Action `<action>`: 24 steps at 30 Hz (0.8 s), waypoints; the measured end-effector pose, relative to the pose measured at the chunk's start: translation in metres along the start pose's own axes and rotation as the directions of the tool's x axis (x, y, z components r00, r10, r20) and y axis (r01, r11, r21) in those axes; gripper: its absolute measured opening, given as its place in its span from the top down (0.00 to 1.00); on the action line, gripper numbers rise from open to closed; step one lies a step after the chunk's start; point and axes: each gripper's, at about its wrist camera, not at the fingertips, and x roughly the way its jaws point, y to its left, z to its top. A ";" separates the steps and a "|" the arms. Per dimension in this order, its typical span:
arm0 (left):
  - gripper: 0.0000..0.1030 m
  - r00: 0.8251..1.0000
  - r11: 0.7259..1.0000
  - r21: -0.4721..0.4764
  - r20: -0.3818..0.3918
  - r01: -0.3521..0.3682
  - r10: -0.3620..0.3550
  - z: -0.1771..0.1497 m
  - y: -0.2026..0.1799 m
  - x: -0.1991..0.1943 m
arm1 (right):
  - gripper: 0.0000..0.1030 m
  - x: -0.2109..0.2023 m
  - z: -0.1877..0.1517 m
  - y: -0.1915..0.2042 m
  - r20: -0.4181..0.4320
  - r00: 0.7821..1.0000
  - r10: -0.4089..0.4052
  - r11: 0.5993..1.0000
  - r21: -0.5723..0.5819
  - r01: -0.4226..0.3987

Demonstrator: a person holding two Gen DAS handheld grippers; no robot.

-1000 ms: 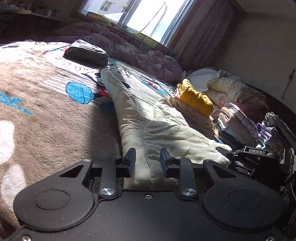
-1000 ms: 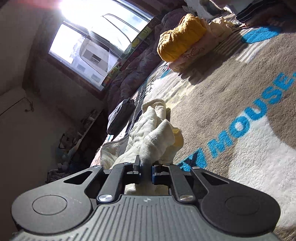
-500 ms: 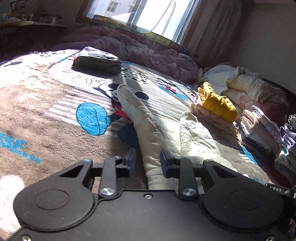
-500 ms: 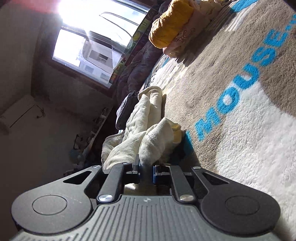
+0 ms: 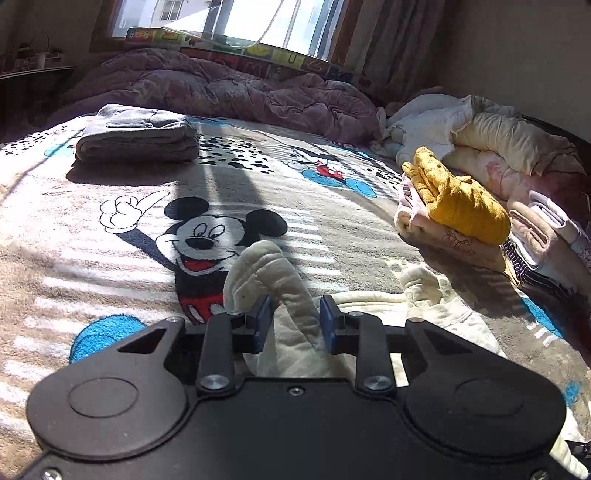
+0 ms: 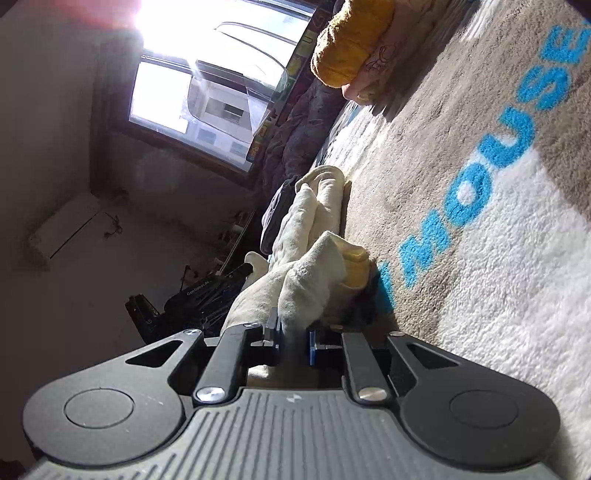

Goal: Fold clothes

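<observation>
We see the left gripper [image 5: 294, 325] low over the blanket [image 5: 110, 258], jaws apart, with a fold of the cream garment [image 5: 266, 273] running up between the fingers; whether the pads touch the cloth we can't tell. The garment arches up just past the fingertips and spreads right across the blanket, a bunched cuff [image 5: 421, 284] sticking up.

In the right wrist view, the right gripper [image 6: 293, 343] is clamped on a bunch of the same cream garment [image 6: 314, 266], cloth pinched between the blue pads [image 6: 312, 347]. A yellow bit [image 6: 356, 269] shows inside the fold. The garment trails off along the blanket [image 6: 498, 258], blue "MOUSE" lettering [image 6: 480, 184] beside it. The left gripper's dark body [image 6: 199, 299] sits left of the garment.

Mid-distance in the left view: Mickey print [image 5: 207, 243] just beyond the garment, a folded grey item [image 5: 136, 134] far left, a mustard item [image 5: 458, 195] on a pink folded stack [image 5: 443, 236] at right, more clothes [image 5: 498, 144] piled behind.

Far back: purple duvet [image 5: 229, 92], then the window [image 5: 229, 18].
</observation>
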 end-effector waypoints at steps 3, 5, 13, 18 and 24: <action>0.75 0.998 0.998 0.050 -0.042 0.041 -0.039 0.000 -0.005 0.013 | 0.84 -0.001 0.000 -0.002 -0.002 1.000 0.009 1.000 0.008 -0.009; 0.75 0.997 0.997 0.068 -0.063 0.048 -0.044 0.000 -0.007 0.019 | 0.84 -0.002 -0.001 -0.003 -0.001 1.000 0.014 1.000 0.013 -0.014; 0.73 0.984 0.988 0.150 -0.166 -0.044 0.069 -0.014 -0.013 0.056 | 0.84 0.003 0.001 -0.006 0.000 1.000 0.022 1.000 0.017 -0.022; 0.73 0.976 0.992 0.121 -0.211 -0.025 0.050 -0.002 -0.014 0.051 | 0.84 0.002 -0.001 -0.006 0.002 1.000 0.026 1.000 0.010 -0.026; 0.73 0.994 0.994 0.108 -0.103 -0.023 0.034 0.009 -0.021 -0.020 | 0.84 -0.001 -0.003 -0.005 0.006 1.000 0.027 1.000 0.003 -0.027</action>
